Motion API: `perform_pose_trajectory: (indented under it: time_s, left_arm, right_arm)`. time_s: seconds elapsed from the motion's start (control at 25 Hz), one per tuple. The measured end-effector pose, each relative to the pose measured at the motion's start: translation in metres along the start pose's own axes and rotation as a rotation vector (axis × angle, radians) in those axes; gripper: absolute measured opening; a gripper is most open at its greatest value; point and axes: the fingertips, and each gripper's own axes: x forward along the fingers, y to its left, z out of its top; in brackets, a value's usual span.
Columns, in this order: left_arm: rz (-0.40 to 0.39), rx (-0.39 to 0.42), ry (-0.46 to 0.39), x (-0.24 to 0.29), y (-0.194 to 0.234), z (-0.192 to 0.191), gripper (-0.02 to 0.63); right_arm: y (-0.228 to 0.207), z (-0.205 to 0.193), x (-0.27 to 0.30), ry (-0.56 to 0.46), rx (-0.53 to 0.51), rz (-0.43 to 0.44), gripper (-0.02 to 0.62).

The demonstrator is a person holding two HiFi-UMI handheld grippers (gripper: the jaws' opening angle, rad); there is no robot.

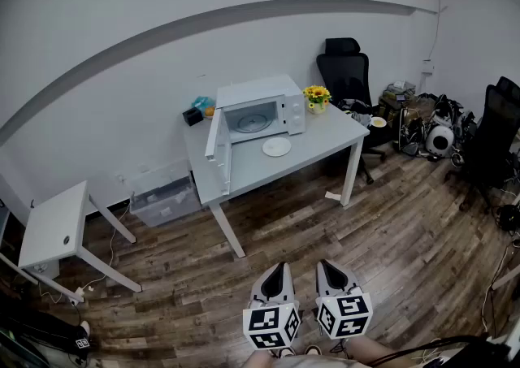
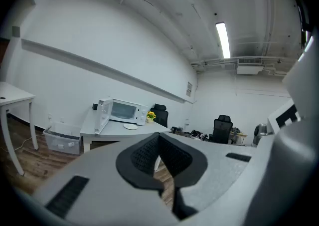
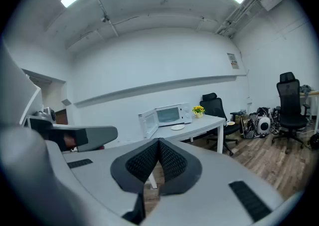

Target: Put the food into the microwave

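Left gripper view shows the left gripper [image 2: 158, 136] with jaws pressed together, empty; the right gripper [image 3: 159, 141] matches (nothing pinched). Well apart, the white plate [image 1: 276, 147] lies on the table [image 1: 325, 140] before the open microwave [image 1: 262, 111].

White table [image 1: 327, 140] with an open-doored microwave [image 1: 268, 102], white plate [image 1: 276, 147] just before it, yellow flowers [image 1: 316, 97] alongside

The table [image 1: 325, 143] stands in the upper middle of the frame, against the wall. On it the microwave [image 1: 262, 110] sits at the back, its door [image 1: 218, 147] swung open to the left. The plate [image 1: 276, 147] lies just before the microwave, the flowers [image 1: 316, 97] just right of it. A chair [image 1: 345, 66] stands behind the table's right end. A bin [image 1: 166, 200] sits on the floor at the table's left end, and a small table [image 1: 57, 228] stands at far left.
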Motion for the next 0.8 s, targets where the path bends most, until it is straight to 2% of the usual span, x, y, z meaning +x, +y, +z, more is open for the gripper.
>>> perform_pose_trajectory:
  time_s: [0.4, 0.8]
  left_arm:
    - [-0.010, -0.001, 0.021, -0.009, -0.001, -0.006, 0.002]
    - [-0.001, -0.003, 0.024, -0.018, 0.032, -0.006, 0.002]
  right_arm:
    - [0.007, -0.005, -0.005, 0.014, 0.015, -0.004, 0.015]
    - [0.022, -0.012, 0.007, 0.001, 0.058, -0.044, 0.017]
